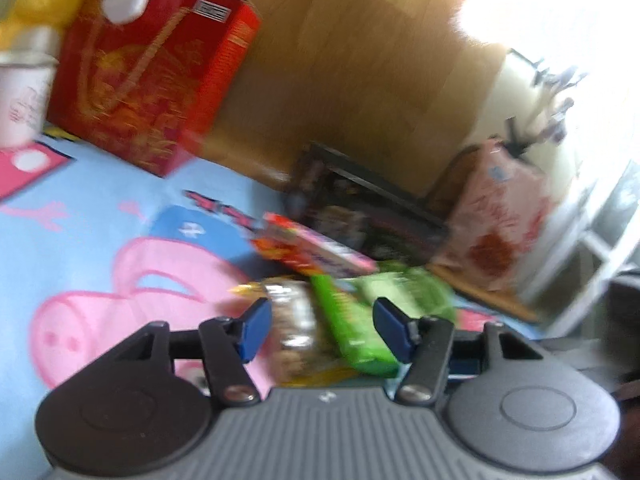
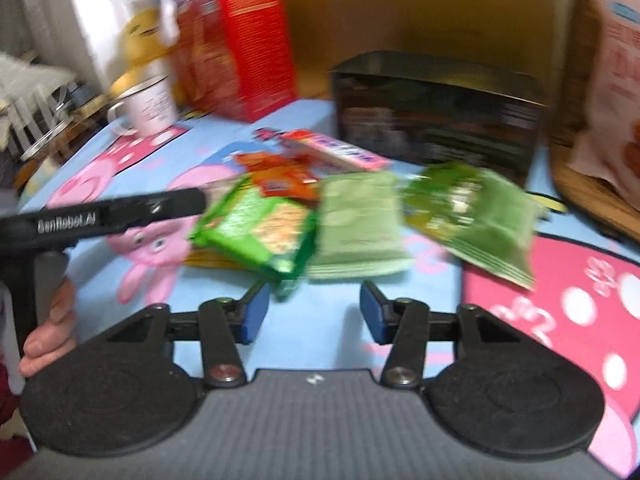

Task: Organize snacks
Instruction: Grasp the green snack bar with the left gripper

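Cartoon-print tablecloth [image 2: 344, 300] — snack packets [image 2: 256, 232], mug [image 2: 150, 108], boxes [image 2: 240, 48]

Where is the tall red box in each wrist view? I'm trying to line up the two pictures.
Left wrist: upper left, red box standing behind the white mug.
Right wrist: upper centre-left, red box right of the white mug.
Shared landmark: dark tin.

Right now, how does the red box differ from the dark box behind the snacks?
The red box stands tall and upright; the dark box is low and wide. The red box is bright with gold print, the dark box nearly black. The red box is near the white mug. Both stand on the cartoon cloth.
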A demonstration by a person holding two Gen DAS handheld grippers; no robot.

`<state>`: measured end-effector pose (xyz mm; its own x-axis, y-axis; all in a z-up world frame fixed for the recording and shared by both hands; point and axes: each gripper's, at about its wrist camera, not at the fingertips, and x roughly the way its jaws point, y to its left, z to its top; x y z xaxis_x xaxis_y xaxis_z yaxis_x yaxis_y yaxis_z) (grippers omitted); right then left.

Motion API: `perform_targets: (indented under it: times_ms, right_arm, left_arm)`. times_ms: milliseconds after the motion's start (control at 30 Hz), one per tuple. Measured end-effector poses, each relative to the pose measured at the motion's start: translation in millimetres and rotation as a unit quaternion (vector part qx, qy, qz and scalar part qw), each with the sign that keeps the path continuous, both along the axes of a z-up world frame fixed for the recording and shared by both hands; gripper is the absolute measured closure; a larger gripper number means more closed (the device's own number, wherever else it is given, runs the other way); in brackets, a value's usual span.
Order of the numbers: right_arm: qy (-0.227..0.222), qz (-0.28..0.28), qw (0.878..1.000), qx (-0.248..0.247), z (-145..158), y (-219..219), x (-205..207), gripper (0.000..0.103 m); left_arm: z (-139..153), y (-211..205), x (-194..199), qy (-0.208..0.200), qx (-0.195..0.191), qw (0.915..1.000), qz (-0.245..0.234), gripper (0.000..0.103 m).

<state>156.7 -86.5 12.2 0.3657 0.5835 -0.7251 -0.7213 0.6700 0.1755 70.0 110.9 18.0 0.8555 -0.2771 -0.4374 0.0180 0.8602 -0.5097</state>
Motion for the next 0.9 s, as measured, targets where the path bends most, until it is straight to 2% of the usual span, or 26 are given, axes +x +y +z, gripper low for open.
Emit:
perform_targets:
  times_ms: [67,133,200,233,267,300,400,533,700,900]
  right_arm:
    - [0.004,0.011,1.000,-0.007,-4.4,8.4,4.5,0.057]
    - [0.003,0.020,1.000,-0.009,-7.9,16.4,8.1,0.059]
    - [0.002,0.028,1.000,-0.006,-8.6,23.4,11.1,0.064]
    - [0.004,0.032,0.999,-0.003,-9.2,25.8,11.6,0.069]
    - [-0.002,0.033,0.999,-0.004,-9.3,26.8,9.9,0.073]
    - [-0.008,0.035,0.999,-0.007,-9.6,27.9,8.6,0.080]
    - [-0.012,0.032,0.999,-0.006,-9.2,22.2,3.4,0.084]
    - [-0.025,0.023,0.999,-0.003,-6.3,17.1,-4.9,0.086]
    - [-0.025,0.014,1.000,0.013,7.3,8.0,-11.8,0.086]
    - [-0.084,-0.004,0.996,0.028,35.2,5.8,-5.2,0.087]
  left_arm:
    - [5.7,-7.5,3.6,-0.004,0.006,0.9997,-0.022,0.044]
    - [8.1,-22.8,11.7,0.014,0.055,0.9980,-0.028,0.045]
    - [2.3,-35.2,23.0,0.050,0.097,0.9937,-0.024,0.054]
    - [2.1,-41.3,23.9,0.050,0.120,0.9914,-0.018,0.057]
    - [3.3,-46.9,23.9,0.052,0.139,0.9887,-0.020,0.067]
    - [5.7,-51.9,23.6,0.055,0.151,0.9868,-0.025,0.070]
    - [13.5,-65.9,24.1,0.071,0.183,0.9802,-0.027,0.073]
    - [21.5,-72.5,20.3,0.070,0.184,0.9800,-0.031,0.074]
    - [42.0,-67.4,11.7,0.058,0.147,0.9865,-0.042,0.076]
    - [72.0,-59.8,34.5,0.014,0.112,0.9924,-0.051,0.076]
